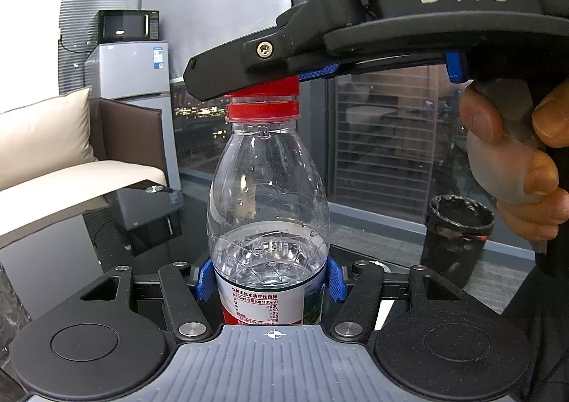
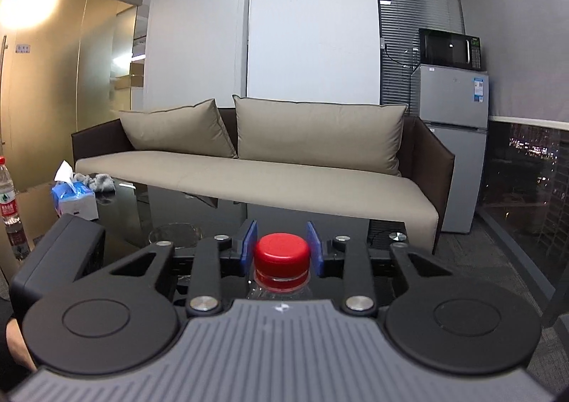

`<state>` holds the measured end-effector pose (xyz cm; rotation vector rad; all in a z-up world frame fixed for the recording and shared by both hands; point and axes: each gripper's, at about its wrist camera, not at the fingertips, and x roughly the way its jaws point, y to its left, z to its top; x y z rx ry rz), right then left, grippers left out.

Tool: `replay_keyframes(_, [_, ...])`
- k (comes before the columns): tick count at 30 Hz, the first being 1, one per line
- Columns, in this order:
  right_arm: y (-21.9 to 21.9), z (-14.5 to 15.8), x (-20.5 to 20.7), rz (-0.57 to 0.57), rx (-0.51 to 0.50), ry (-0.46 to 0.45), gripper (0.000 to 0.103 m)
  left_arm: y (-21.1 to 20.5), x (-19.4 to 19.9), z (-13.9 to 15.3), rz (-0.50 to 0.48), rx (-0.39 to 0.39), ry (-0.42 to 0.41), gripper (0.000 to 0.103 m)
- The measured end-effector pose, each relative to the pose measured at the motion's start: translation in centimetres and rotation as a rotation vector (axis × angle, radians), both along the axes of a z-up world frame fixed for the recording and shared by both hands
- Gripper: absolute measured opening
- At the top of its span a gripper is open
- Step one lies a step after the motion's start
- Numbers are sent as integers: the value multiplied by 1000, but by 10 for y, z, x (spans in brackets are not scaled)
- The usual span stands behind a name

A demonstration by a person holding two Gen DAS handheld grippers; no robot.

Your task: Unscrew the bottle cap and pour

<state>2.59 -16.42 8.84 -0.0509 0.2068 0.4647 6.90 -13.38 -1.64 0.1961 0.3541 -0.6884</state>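
A clear plastic water bottle (image 1: 268, 195), partly filled, stands upright with a red cap (image 1: 265, 90) and red neck ring. My left gripper (image 1: 269, 283) is shut on the bottle's body at the label, blue pads on both sides. My right gripper (image 2: 282, 249) comes in from above and is shut on the red cap (image 2: 282, 252), a blue pad against each side. In the left wrist view the right gripper (image 1: 284, 76) covers the cap's top. The cap sits slightly raised above the neck ring. A clear glass (image 2: 176, 235) stands on the dark table (image 2: 142, 210) behind the left linkage.
A tissue box (image 2: 75, 197) and a grey cloth (image 2: 100, 182) lie on the table's far left. A second bottle (image 2: 9, 202) stands at the left edge. A beige sofa (image 2: 266, 170) is behind the table. A black bin (image 1: 458, 229) stands by the window.
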Motion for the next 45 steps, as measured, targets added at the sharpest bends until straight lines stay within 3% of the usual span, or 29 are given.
replay_keyframes(8, [-11,-2,8,90,14,-1,32,2,1,-1,-1,-4,3,55])
replay_keyframes(19, [-59,-2,52,510,70,10,32,3,3,-2,-1,-9,4,55])
replay_keyframes(24, [-68,4,72,638,69,52,33,3,4,-2,-2,-10,6,55])
replay_keyframes(25, [-67,7,74,647,52,64,39,2,4,-1,-5,-7,4,55])
replay_keyframes(26, [-66,11,73,634,52,64,46,1,3,-1,-5,-5,3,55])
replay_keyframes(27, [-66,14,71,622,57,62,63,1,3,-1,-4,-5,3,55])
replay_keyframes(28, [-68,17,67,618,82,51,67,1,3,-1,-3,-6,4,55])
replay_keyframes(33, [-62,19,46,530,57,-2,69,0,2,-2,-2,-5,4,56])
replay_keyframes(39, [-49,12,33,274,34,-2,69,0,1,-2,0,-3,3,56])
replay_keyframes(45, [-36,9,23,211,21,13,59,0,1,-1,2,-2,4,56])
